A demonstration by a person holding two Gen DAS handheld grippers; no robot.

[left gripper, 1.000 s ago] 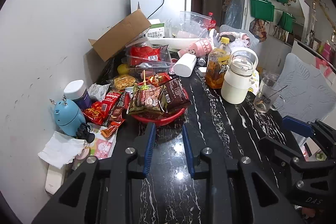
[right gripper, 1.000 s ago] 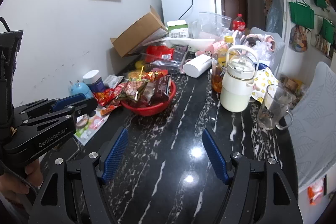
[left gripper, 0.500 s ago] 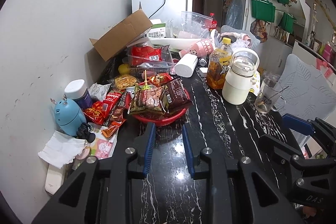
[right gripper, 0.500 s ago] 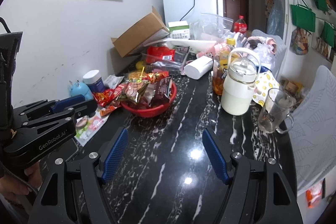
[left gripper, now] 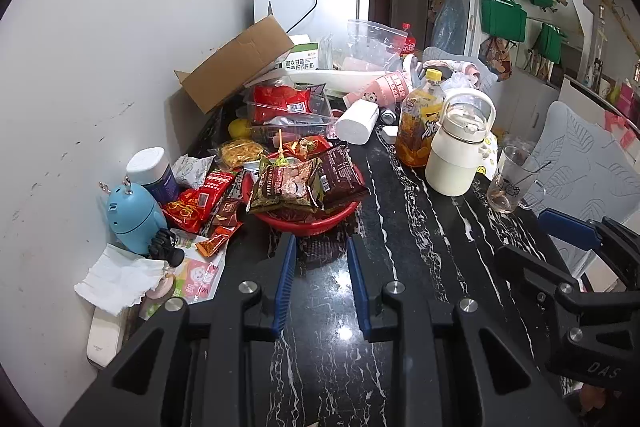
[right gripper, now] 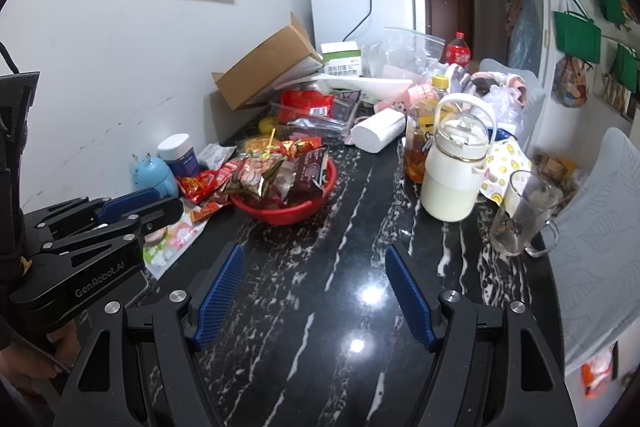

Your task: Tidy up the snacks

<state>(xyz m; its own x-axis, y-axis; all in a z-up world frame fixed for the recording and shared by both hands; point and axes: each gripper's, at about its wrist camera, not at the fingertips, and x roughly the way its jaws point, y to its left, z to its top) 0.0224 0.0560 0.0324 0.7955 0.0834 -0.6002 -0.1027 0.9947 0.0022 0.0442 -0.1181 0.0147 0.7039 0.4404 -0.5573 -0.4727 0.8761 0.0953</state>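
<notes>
A red bowl (left gripper: 316,223) (right gripper: 280,215) heaped with snack packets stands on the black marble table (left gripper: 400,267); a brown packet (left gripper: 340,179) and a green-edged packet (left gripper: 286,185) lie on top. More red packets (left gripper: 196,199) (right gripper: 200,183) lie loose to the bowl's left. My left gripper (left gripper: 320,241) hovers just short of the bowl, its jaws close together with nothing between them; it also shows as my left gripper (right gripper: 132,211) in the right wrist view. My right gripper (right gripper: 316,251) is open and empty over bare table, further to the right.
A white jug (left gripper: 456,155), a juice bottle (left gripper: 416,123) and a glass mug (left gripper: 508,179) stand right of the bowl. A blue toy (left gripper: 134,215), a jar (left gripper: 150,171) and a tissue (left gripper: 120,279) crowd the wall side. A cardboard box (left gripper: 236,67) and clear containers fill the back.
</notes>
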